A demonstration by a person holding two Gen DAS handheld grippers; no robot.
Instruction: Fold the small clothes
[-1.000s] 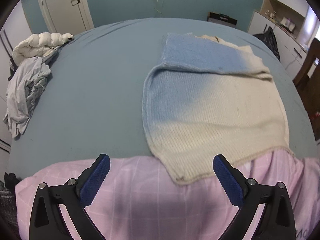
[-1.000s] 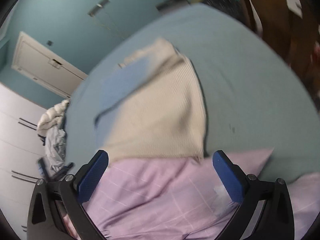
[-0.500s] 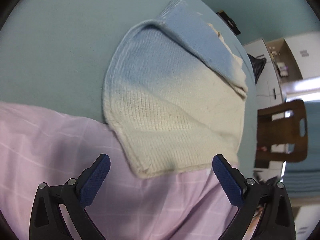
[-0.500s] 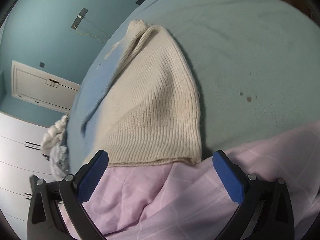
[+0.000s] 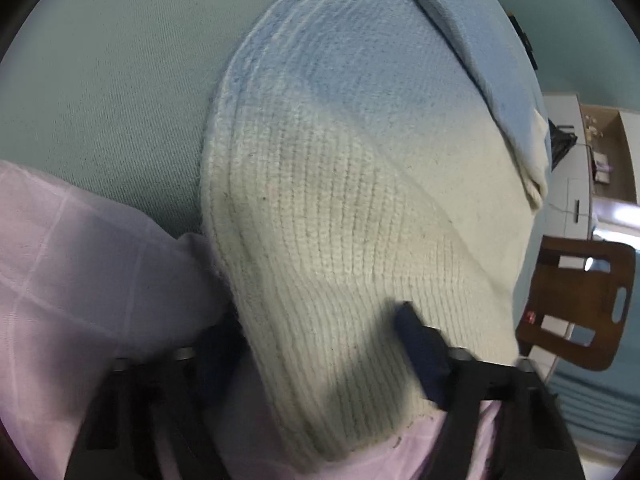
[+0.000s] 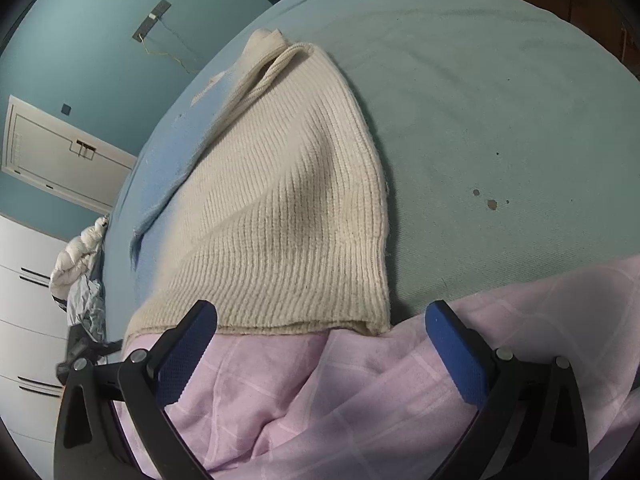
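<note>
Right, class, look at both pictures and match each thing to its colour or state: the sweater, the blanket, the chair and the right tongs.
Things:
1. sweater
2. blanket
3. chair
4. right tongs

Colour or state:
A. brown wood
B. pink with a pale check
C. cream fading to blue
D. open, holding nothing

Pairs: 1-C, 2-B, 3-A, 4-D
</note>
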